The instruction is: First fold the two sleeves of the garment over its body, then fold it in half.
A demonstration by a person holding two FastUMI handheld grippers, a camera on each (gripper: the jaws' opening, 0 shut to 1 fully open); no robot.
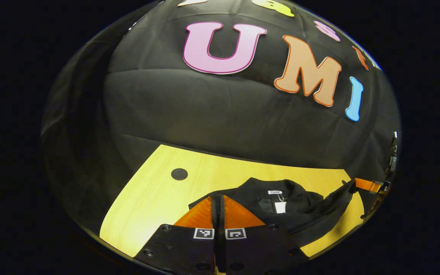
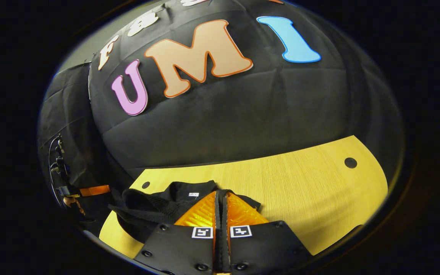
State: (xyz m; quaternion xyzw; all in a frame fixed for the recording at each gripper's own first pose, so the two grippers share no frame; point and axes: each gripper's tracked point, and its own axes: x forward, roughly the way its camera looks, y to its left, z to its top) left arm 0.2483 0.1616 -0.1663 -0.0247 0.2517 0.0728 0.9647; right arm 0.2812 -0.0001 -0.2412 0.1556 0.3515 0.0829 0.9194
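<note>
Black fabric, the garment (image 1: 300, 214), lies bunched on the yellow wooden surface (image 1: 155, 198). We see the left tongs (image 1: 217, 206) and right tongs (image 2: 220, 202) each clenched on a garment edge.

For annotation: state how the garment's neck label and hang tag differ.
The neck label is a wide, low strip; the hang tag is taller and larger. The neck label sits at the collar of the black garment; the hang tag lies just below it, seemingly on a thin string. Both are white.
</note>
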